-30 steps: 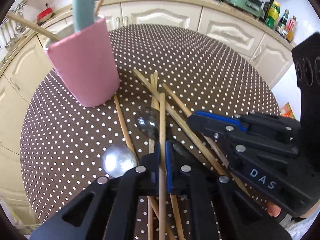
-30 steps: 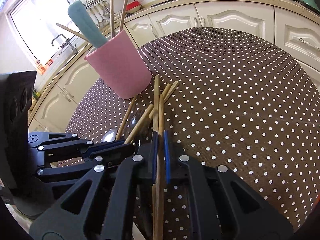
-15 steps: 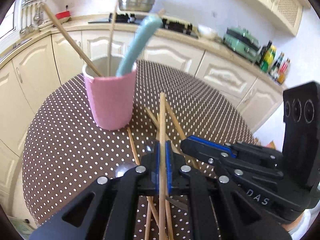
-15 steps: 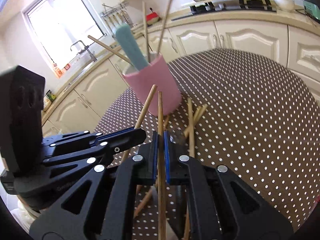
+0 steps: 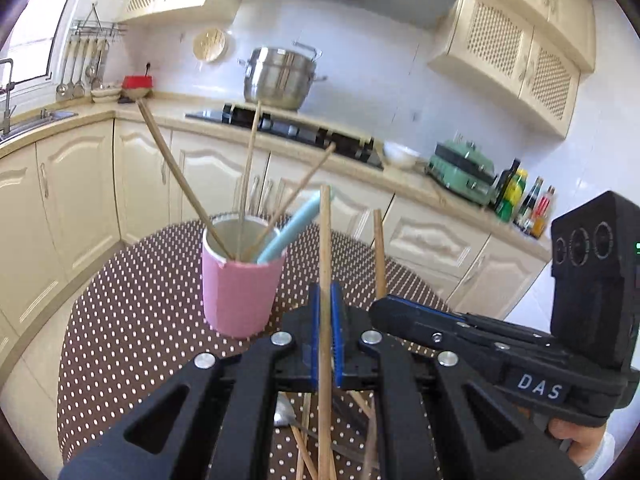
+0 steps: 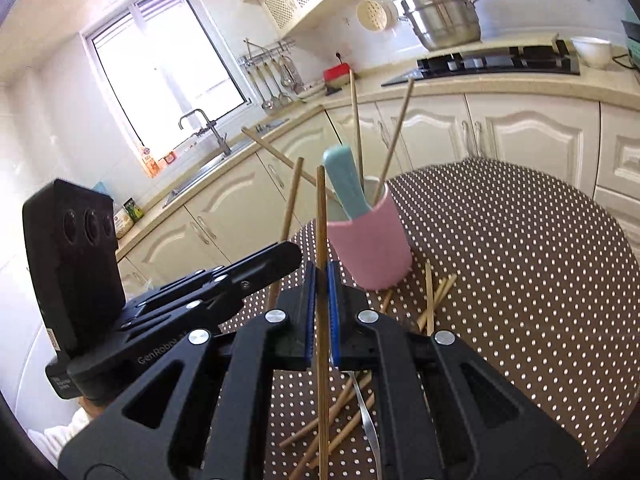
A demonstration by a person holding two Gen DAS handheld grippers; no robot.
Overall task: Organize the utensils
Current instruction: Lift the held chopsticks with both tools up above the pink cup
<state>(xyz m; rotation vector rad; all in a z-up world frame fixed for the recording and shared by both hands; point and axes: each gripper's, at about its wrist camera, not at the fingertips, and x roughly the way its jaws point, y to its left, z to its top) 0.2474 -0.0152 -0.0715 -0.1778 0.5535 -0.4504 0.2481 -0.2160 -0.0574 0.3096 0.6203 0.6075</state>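
- The desk (image 5: 132,320) is round under a brown cloth with white dots, and it stands in a kitchen of cream cabinets (image 5: 80,184).
- On the counter behind are a black hob (image 6: 496,62) and a steel pot (image 5: 280,80); in the right wrist view a sink tap (image 6: 200,124) sits under a bright window (image 6: 168,64).
- One pink cup (image 5: 240,292) stands upright on the desk, near the middle of the cloth.
- The cup holds three wooden sticks that lean out over the rim in different directions, and one pale blue handle (image 6: 346,184) tilted to one side.
- The left hand-held gripper (image 5: 326,336) is clamped tight on one wooden chopstick (image 5: 325,264).
- That chopstick runs lengthwise between the blue pads and points forward and up, its tip beside the cup.
- The right hand-held gripper (image 6: 320,312) is likewise closed hard on a second chopstick (image 6: 321,220), long axis along the fingers, its tip rising left of the cup.
- Both grippers are raised over the desk, side by side, each showing in the other's view.
- Loose chopsticks (image 6: 432,296) lie scattered flat on the cloth below and beside the cup, crossing one another; their exact number is hard to tell.
- A metal spoon (image 5: 285,414) lies among them under the left gripper.
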